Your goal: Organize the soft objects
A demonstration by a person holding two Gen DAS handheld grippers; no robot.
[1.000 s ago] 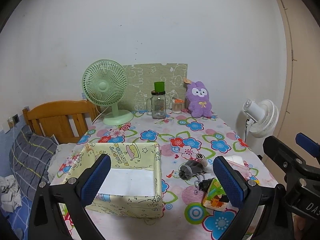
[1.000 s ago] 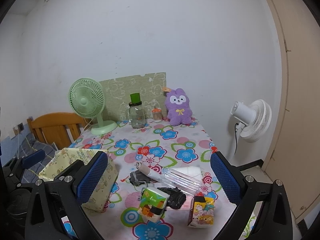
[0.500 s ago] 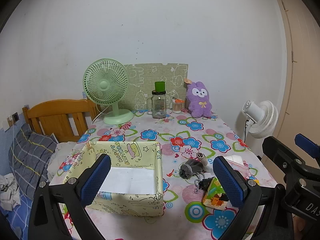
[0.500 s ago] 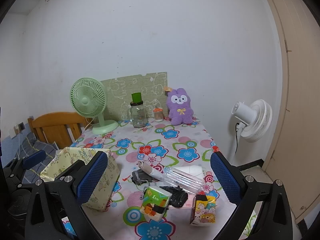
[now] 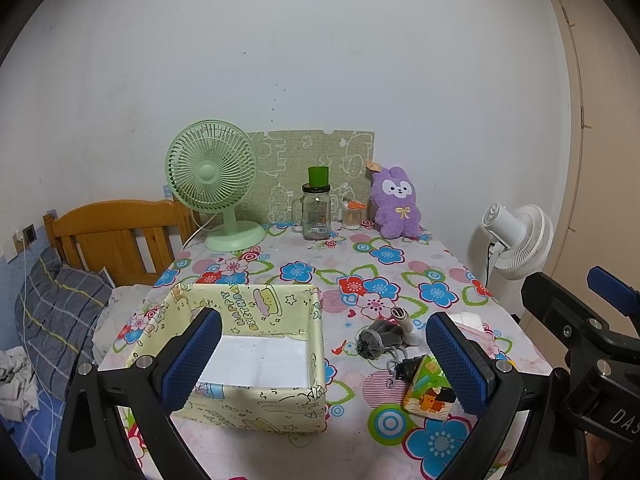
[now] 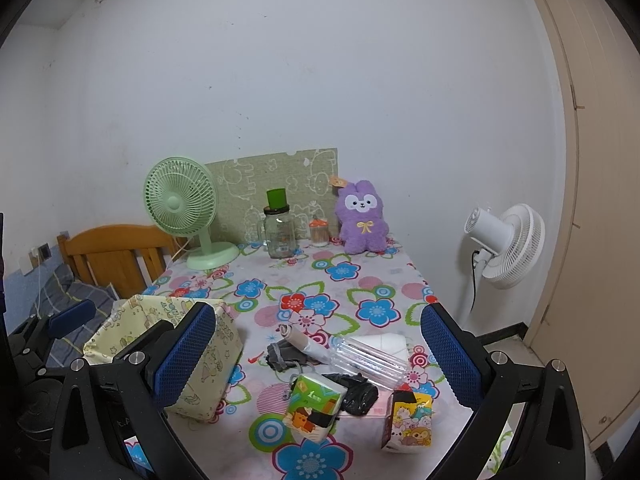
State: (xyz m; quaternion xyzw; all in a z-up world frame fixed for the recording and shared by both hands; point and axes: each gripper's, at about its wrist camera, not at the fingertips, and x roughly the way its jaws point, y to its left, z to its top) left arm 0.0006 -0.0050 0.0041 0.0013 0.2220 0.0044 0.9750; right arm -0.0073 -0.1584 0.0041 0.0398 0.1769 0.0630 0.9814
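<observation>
Small room, white wall, floral-clothed table (image 6: 344,276). Left: yellow fabric box (image 5: 256,312), nothing inside, left gripper (image 5: 320,360) raised before it, jaws spread, nothing held. Centre: grey sock roll (image 6: 286,354), green tissue pack (image 6: 316,406), black bundle (image 6: 358,394). Right: cartoon tissue pack (image 6: 410,420), right gripper (image 6: 316,364) above the pile, likewise released. Judged: sorting not begun; next, lower onto one soft item, pinch gently, carry boxward.

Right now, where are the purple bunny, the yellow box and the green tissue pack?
purple bunny (image 6: 362,220): right wrist view, on its tummy.
yellow box (image 5: 256,308): left wrist view, on its far inside wall.
green tissue pack (image 6: 314,406): right wrist view, on its front face.
</observation>
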